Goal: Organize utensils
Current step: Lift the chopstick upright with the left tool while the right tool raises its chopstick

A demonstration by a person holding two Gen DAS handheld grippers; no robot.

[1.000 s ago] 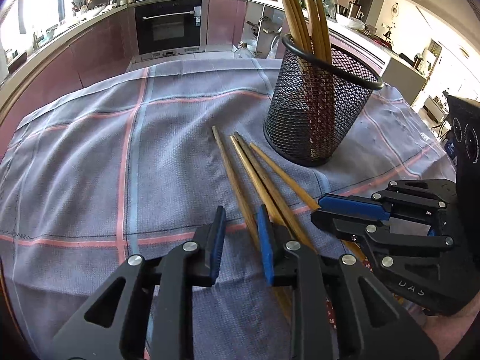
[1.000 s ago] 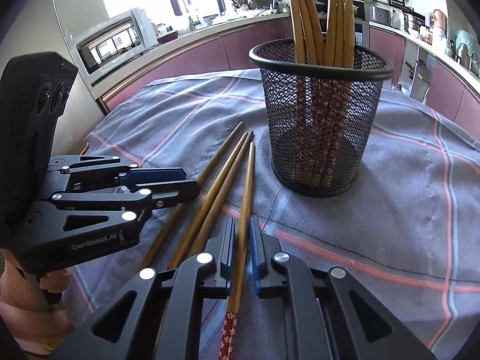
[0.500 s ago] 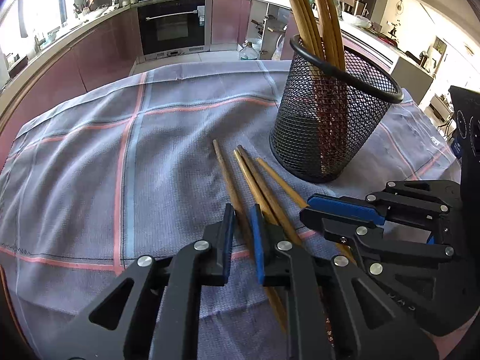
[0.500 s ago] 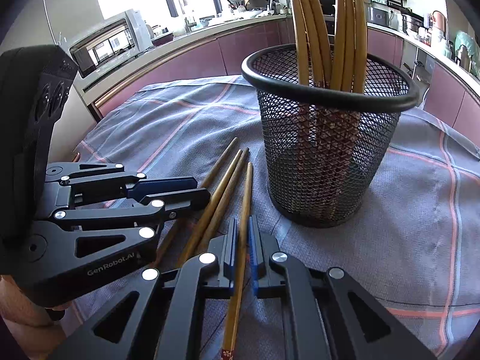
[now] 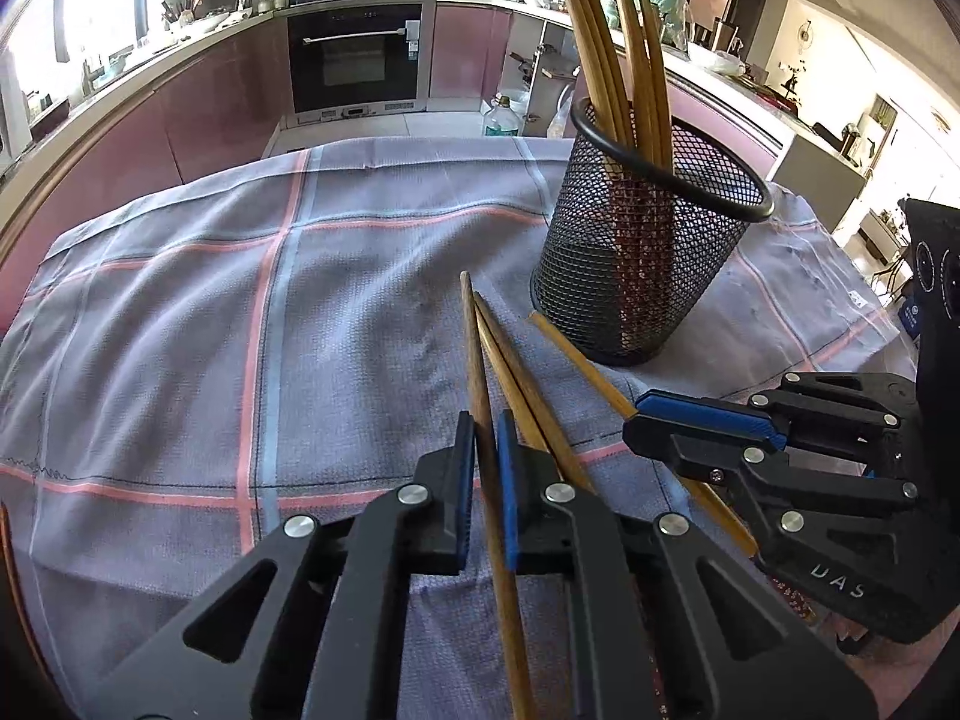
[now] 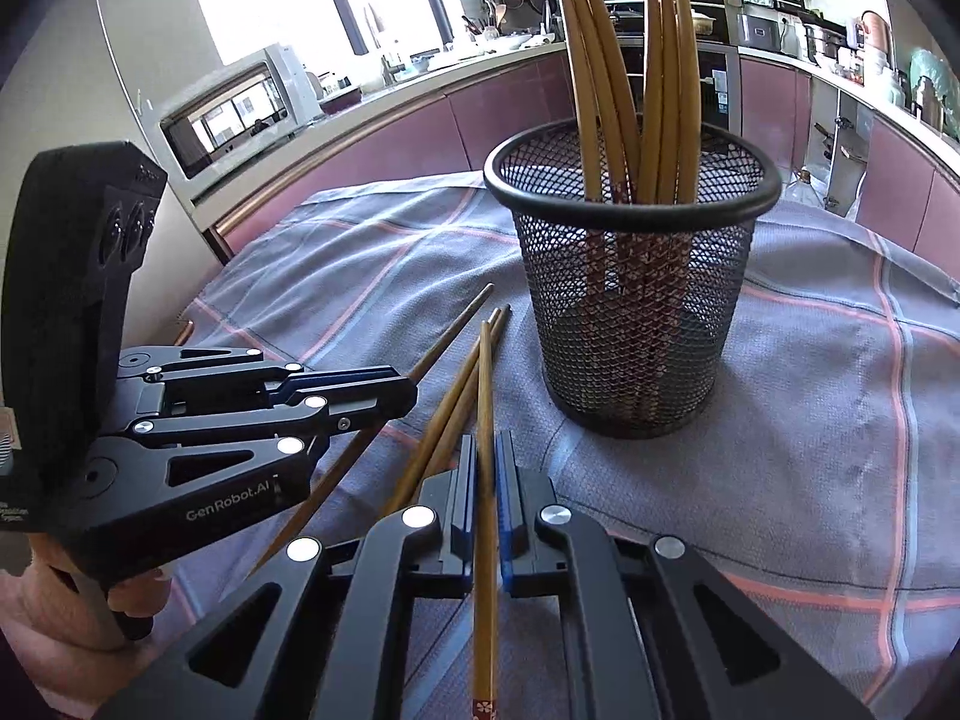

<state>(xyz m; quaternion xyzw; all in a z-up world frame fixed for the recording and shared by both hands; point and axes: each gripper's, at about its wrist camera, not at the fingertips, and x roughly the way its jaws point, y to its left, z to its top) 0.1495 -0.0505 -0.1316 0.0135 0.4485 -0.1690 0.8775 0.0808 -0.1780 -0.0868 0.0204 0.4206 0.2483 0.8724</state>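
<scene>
Surface: covered by a grey-blue checked cloth with pink and pale blue stripes, spread wide and slightly rumpled.
Holder: a black wire-mesh cup with a round rim stands upright on the cloth, far and to the right of the loose sticks; several long brown wooden chopsticks stand in it, fanning out above the rim.
Left hand-held gripper: black with blue pads, pressed together on one brown wooden chopstick, the leftmost of the loose ones, whose tip points toward the far side.
Right hand-held gripper: same make, clamped on another brown wooden chopstick with a red flowered end, the rightmost one, just beside the cup.
Loose pair: two brown wooden chopsticks lie side by side on the cloth between the two held ones, touching each other.
Person: a hand grips the left tool's handle at the near left.
</scene>
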